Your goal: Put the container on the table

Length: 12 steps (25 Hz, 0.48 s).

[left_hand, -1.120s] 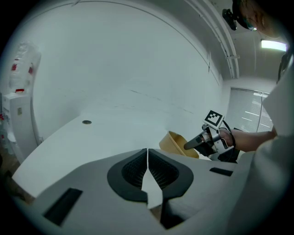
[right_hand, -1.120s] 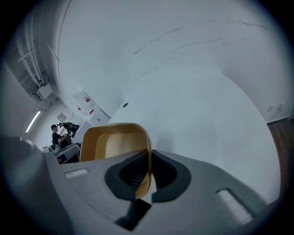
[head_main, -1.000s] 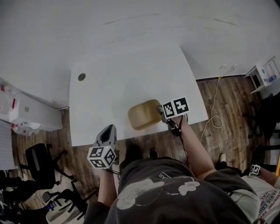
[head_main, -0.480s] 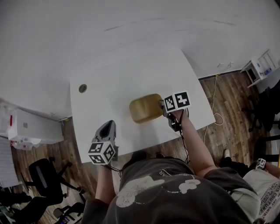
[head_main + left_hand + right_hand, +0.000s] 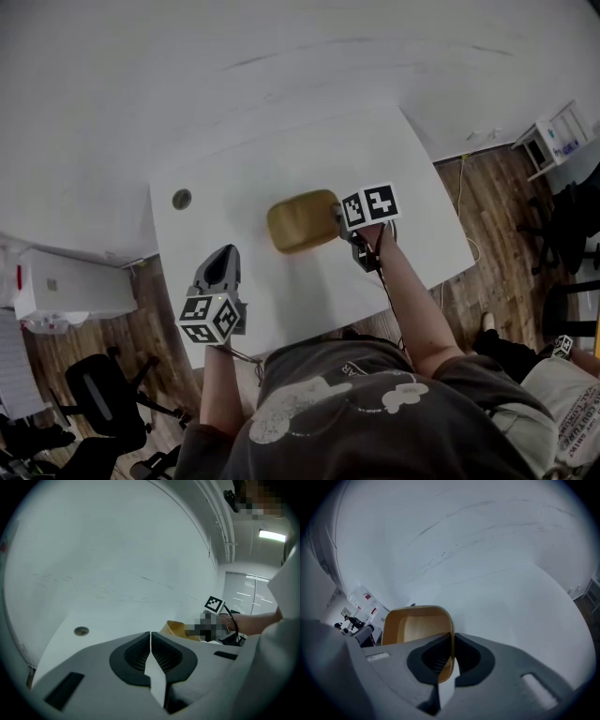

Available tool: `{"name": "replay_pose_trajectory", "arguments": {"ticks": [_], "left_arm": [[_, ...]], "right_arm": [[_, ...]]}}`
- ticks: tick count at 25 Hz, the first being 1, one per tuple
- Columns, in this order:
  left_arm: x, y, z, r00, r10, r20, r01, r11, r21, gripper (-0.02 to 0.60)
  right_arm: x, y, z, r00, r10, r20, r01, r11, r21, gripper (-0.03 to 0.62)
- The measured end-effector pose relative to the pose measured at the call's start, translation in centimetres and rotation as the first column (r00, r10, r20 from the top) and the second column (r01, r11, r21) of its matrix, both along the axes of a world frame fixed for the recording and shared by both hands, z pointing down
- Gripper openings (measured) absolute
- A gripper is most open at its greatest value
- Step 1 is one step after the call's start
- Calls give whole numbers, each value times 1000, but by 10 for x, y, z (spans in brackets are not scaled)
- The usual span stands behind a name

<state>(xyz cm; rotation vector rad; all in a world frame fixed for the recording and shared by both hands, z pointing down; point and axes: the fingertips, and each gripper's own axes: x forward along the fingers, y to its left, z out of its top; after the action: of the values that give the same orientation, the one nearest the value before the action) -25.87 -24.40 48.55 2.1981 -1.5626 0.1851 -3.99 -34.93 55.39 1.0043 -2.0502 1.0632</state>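
A tan rounded-square container is over the middle of the white table; whether it touches the top I cannot tell. My right gripper is shut on its right rim. In the right gripper view the container shows its open inside, with the jaws of the right gripper pinching the near wall. My left gripper hovers over the table's near left part, shut and empty. The left gripper view shows the left gripper with its jaws closed together and the container off to the right.
A round cable hole sits near the table's left edge. Wooden floor surrounds the table, with a white cabinet at left, office chairs at lower left and a cable on the floor at right.
The right gripper has carried the container farther in over the table. The left gripper has come from beyond the near edge to over the table.
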Motion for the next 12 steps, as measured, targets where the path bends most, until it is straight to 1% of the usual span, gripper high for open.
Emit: {"name": "replay_pose_trajectory", "arguments": {"ticks": [6,12], "left_arm": [[-29,-33,3,1000,4,-7,-4,1000,9,11],[-49,-65,13,1000,11,-11,-11,1000,-3,11]], "right_arm": [[-30,-32,6,1000,13,-18,-13,1000,-1,6],[-51,-69,16,999,43,-31,-43,999,-11,6]]}}
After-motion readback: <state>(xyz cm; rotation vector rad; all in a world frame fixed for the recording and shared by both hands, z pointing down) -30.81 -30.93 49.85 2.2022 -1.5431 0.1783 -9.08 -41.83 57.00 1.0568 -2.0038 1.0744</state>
